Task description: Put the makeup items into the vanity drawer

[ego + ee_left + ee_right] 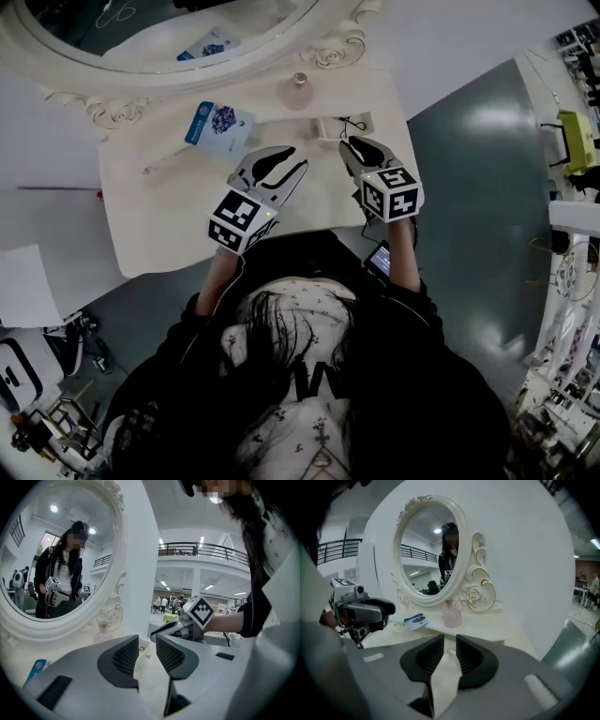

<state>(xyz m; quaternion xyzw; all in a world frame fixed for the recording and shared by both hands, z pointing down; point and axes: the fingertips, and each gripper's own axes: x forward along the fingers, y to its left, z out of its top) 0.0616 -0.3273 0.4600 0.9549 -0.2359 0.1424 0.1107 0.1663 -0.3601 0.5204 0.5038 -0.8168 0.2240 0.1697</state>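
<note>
The left gripper (146, 644) hovers over the vanity top (169, 225), its jaws only a narrow slit apart and holding nothing. The blue packet (218, 125) lies just ahead of it, to its left. The right gripper (449, 641) is likewise narrowly parted and empty. The pink bottle (452, 616) stands straight ahead of it, at the foot of the mirror (429, 550).

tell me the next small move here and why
Probably ease the left gripper forward onto the blue packet, which lies flat on the vanity top just ahead of it. Both it and the right gripper have jaws apart with nothing between them, and no open drawer shows.
</note>
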